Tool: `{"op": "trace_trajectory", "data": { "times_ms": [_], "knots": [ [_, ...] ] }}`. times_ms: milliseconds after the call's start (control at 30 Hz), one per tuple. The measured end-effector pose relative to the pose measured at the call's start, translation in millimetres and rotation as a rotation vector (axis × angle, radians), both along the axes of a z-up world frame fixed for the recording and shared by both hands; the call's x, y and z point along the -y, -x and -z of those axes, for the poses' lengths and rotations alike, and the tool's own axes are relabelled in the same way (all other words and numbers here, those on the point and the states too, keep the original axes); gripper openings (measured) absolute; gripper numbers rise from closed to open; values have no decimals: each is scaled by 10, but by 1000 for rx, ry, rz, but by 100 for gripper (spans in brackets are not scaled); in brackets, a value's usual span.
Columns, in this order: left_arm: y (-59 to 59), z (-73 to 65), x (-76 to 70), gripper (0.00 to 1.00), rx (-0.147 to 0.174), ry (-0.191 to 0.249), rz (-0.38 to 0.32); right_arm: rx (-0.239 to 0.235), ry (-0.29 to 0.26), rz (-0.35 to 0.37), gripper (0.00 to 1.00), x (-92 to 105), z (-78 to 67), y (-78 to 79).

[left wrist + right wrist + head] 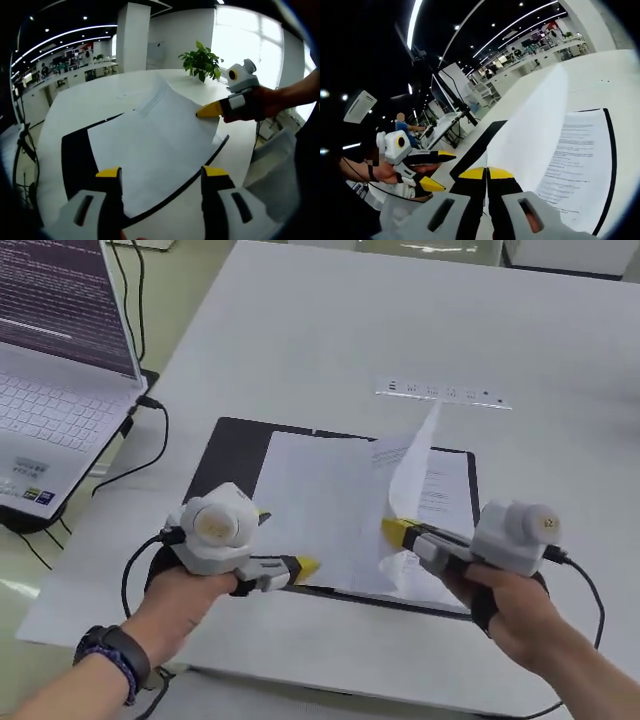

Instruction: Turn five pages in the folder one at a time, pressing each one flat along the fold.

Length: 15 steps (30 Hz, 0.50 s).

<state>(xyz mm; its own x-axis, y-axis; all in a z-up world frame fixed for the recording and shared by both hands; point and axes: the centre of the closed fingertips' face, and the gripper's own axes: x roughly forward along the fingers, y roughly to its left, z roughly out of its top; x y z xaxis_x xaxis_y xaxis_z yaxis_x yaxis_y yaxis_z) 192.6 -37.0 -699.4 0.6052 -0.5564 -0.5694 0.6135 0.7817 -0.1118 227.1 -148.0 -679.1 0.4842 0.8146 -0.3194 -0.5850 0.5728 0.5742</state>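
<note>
An open laptop [50, 390] sits at the far left of the white worktop [300, 330]. The left claw [300, 567] is at the near edge of the black folder [230, 455], its jaws spread wide with nothing between them. The folder lies open mid-worktop, a blank sheet [320, 510] flat on its left side. Further right, the right claw [397, 530] is pinched tight on the near edge of the lifted page [412, 468], which stands up over the printed sheet [448, 502].
</note>
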Motion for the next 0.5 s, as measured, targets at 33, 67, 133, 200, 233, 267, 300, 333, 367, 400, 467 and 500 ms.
{"op": "trace_trajectory", "data": {
  "times_ms": [33, 67, 133, 200, 233, 267, 300, 333, 367, 400, 467, 500],
  "knots": [
    [9, -3, -35, 63, 1, 2, -7, 0, -3, -2, 0, -29, -3, -13],
    [17, -3, -72, 63, 1, 4, -14, 0, -9, -7, 0, -77, -16, -25],
    [40, 1, -164, 63, -2, 7, -34, 0, -13, -12, 0, -142, -32, -41],
    [57, 6, -250, 63, -3, 9, -47, 1, -22, -18, 0, -227, -51, -53],
    [65, 9, -280, 63, -4, 10, -51, 0, -27, -21, 0, -273, -52, -64],
    [74, 14, -326, 63, -5, 11, -57, -1, -29, -24, 0, -307, -54, -68],
    [80, 16, -354, 63, -4, 10, -61, -1, -30, -26, 0, -342, -54, -62],
    [85, 16, -378, 63, -4, 10, -65, -2, -32, -29, 0, -375, -54, -60],
    [91, 16, -416, 63, -4, 12, -71, -3, -35, -34, 0, -428, -56, -48],
    [98, 17, -451, 63, -3, 13, -77, -4, -36, -39, 0, -463, -55, -40],
    [101, 13, -496, 64, 0, 15, -85, -7, -35, -49, 0, -538, -41, -21],
    [99, 6, -528, 64, 2, 20, -96, -10, -36, -55, 0, -581, -26, -9]
  ]
}}
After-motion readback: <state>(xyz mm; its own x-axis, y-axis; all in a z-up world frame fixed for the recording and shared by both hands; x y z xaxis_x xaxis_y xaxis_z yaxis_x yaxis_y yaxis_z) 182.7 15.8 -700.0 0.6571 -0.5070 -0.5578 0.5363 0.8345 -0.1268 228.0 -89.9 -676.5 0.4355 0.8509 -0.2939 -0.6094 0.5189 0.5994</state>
